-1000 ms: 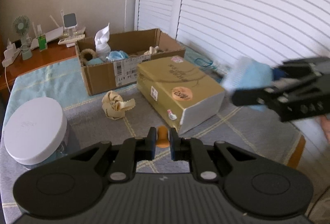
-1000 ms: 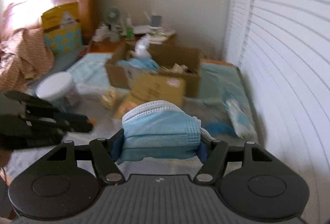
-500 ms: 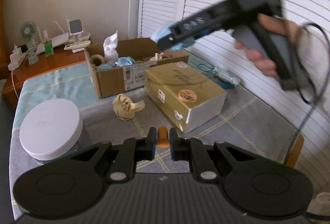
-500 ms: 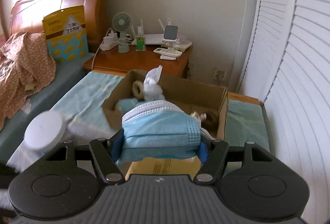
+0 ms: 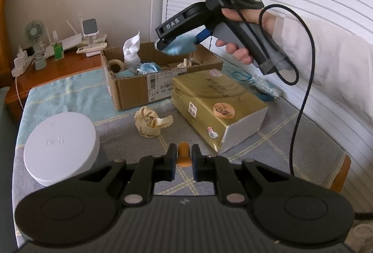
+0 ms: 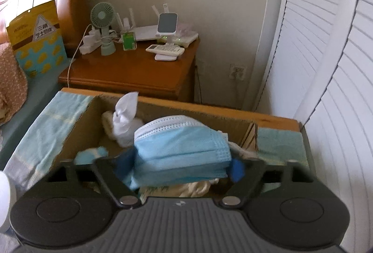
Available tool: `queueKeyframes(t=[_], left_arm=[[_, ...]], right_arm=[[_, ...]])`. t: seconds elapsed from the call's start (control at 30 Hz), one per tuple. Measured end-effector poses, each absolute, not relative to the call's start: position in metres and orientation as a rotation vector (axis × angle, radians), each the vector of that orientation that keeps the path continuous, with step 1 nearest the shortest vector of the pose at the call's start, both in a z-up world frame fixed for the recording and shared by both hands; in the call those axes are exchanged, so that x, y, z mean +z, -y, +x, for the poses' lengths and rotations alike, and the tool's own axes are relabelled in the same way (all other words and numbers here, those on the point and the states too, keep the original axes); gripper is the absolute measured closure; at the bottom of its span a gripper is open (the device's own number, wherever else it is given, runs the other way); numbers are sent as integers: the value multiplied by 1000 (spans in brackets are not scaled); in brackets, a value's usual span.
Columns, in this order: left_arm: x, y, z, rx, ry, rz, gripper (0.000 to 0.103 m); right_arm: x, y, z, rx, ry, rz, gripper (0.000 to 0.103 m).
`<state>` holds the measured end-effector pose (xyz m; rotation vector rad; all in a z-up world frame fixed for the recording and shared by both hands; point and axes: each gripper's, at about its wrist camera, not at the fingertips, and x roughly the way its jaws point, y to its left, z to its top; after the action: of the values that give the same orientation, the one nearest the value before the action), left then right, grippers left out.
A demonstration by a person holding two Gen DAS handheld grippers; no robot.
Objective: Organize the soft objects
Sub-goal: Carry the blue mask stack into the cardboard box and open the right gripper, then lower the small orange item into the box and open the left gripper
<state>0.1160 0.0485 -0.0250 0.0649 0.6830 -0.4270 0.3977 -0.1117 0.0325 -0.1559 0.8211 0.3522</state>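
Note:
My right gripper (image 6: 181,166) is shut on a folded blue face mask (image 6: 184,148) and holds it over the open cardboard box (image 6: 79,122). In the left wrist view the right gripper (image 5: 172,45) hangs above the box (image 5: 137,90) with the mask (image 5: 179,46) in it. The box holds a white cloth (image 5: 131,50), another blue mask (image 5: 148,67) and other soft items. A crumpled cream cloth (image 5: 150,121) lies in front of the box. My left gripper (image 5: 183,159) hovers low over the table, jaws narrowly apart, with a small orange object (image 5: 183,155) seen between the fingertips.
A gold tissue box (image 5: 216,108) lies right of the cream cloth. A white round lid (image 5: 60,145) sits at left. A packaged blue item (image 5: 263,87) lies by the shuttered doors. A wooden nightstand (image 6: 130,71) with a fan and gadgets stands behind.
My right gripper has carried the mask from the table's right side forward and over the cardboard box. My left gripper has stayed put.

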Motion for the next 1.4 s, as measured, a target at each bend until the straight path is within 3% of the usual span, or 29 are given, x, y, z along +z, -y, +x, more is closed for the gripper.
queueKeyframes(t=[0.17,0.87,1.4], left_arm=[[-25,-47,118,-426,-690,70,92],[11,-37,164,-396,-691,74,92],[30,-6,281,-306,-695,10,92]], right_arm=[[35,122,392,341,-814,-133,0],[53,156,228,306,-698,-200,0],[42,180,191,317,-718,-152,0]])
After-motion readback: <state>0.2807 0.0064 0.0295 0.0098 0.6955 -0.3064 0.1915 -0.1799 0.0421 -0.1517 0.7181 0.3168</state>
